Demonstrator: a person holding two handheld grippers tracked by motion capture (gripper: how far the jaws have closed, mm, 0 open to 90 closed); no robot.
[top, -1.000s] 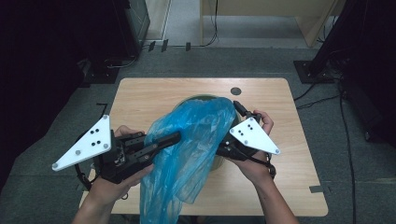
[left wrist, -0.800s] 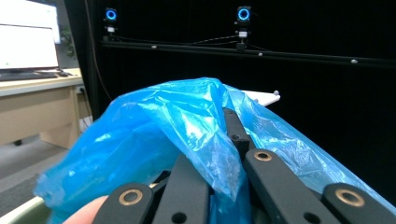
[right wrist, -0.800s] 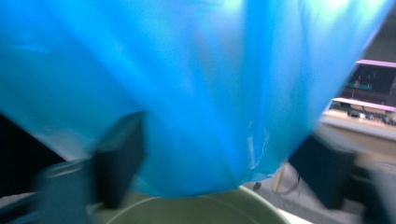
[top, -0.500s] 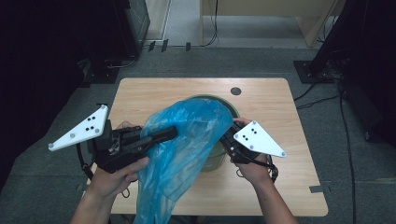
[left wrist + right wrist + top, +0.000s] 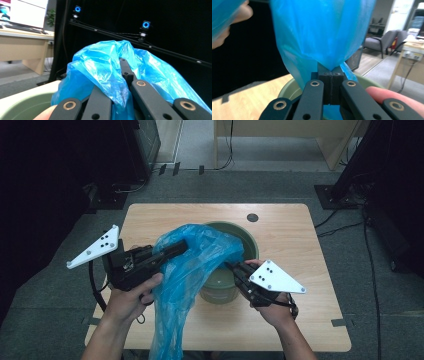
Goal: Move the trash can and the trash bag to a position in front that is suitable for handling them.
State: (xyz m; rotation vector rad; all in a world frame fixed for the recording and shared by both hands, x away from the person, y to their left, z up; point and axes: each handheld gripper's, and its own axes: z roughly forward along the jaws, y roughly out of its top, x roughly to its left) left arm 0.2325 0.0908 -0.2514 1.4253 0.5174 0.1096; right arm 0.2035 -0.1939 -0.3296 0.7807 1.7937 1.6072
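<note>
1. Blue plastic bag (image 5: 187, 270) hangs between the two grippers above the wooden table (image 5: 300, 240), draped over the near rim of a green bucket (image 5: 247, 240) and trailing down past the table's near edge.
2. From the high view, the left gripper (image 5: 175, 249) lies nearly level, its tip buried in the bag's upper left folds, while the right gripper (image 5: 231, 266) meets the bag's right edge just beside the bucket.
3. Seen from the left gripper view, the jaws are closed with the bag (image 5: 112, 67) bunched over and between them; one black fingertip (image 5: 123, 62) pokes out through the film. That view also shows the bucket's pale green rim (image 5: 25, 105) low at the left, and a desk and dark rig beyond.
4. Up close in the right gripper view, the right gripper (image 5: 331, 75) has its jaws fully together, pinching a gathered point of the bag (image 5: 319, 32), which spreads upward from the pinch. The jaws have just been closing, with the film between them.
5. That same view shows the bucket (image 5: 289, 90) right behind the jaws and grey chairs far off, neither legible from above.
</note>
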